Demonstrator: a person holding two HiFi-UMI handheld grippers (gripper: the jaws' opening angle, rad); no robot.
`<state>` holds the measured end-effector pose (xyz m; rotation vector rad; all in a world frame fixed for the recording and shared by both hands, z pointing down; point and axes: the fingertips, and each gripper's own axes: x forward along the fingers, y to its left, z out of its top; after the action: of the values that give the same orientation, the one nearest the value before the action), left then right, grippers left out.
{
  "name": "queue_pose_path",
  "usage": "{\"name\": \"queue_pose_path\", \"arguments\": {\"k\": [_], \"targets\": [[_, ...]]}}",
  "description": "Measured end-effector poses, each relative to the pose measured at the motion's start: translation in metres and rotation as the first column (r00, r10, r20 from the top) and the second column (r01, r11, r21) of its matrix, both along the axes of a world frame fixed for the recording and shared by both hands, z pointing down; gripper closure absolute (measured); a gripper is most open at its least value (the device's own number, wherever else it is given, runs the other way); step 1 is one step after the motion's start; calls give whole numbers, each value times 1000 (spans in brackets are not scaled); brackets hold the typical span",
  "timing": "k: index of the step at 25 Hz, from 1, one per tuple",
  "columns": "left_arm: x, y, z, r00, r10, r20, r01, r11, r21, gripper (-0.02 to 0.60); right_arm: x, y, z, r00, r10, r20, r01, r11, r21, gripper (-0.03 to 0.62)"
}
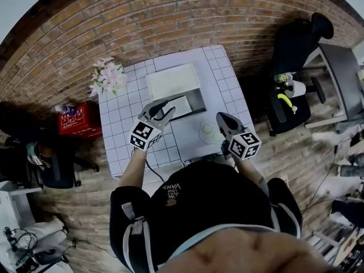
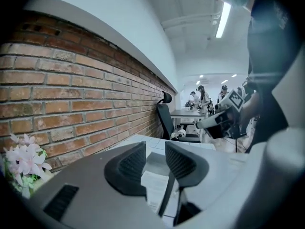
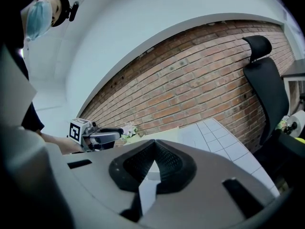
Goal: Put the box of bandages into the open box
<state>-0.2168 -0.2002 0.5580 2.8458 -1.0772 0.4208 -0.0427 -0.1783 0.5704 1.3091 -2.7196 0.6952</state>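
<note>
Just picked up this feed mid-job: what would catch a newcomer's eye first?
The left gripper hangs at the open box on the white tiled table, a small printed box low between its parted jaws; whether it grips is unclear. The right gripper, beside it, is shut and empty. Pink flowers stand at the table's far left corner.

A small flat white box of bandages (image 1: pixel 181 107), printed on one face, lies at the left front of the open box (image 1: pixel 197 99), a dark-lined case with its white lid thrown back, on the white tiled bench (image 1: pixel 122 124). Inside or on the rim, I cannot tell.
</note>
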Motion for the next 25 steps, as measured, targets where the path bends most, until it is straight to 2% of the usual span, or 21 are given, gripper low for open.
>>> {"name": "queue_pose_path", "arguments": {"k": [5, 12, 19, 25], "targets": [[-5, 20, -10, 998, -39, -52, 40, 999, 18, 485, -4, 2, -5, 1000, -8, -2, 8, 1000, 18, 600], [-6, 42, -16, 984, -143, -105, 145, 989, 18, 543, -9, 9, -11, 998, -60, 16, 59, 998, 30, 600], [5, 66, -20, 965, -227, -131, 229, 973, 4, 561, -1, 17, -17, 994, -109, 26, 107, 993, 39, 600], [18, 85, -23, 939, -302, -163, 304, 953, -13, 569, 8, 27, -18, 988, -154, 24, 153, 987, 44, 600]]}}
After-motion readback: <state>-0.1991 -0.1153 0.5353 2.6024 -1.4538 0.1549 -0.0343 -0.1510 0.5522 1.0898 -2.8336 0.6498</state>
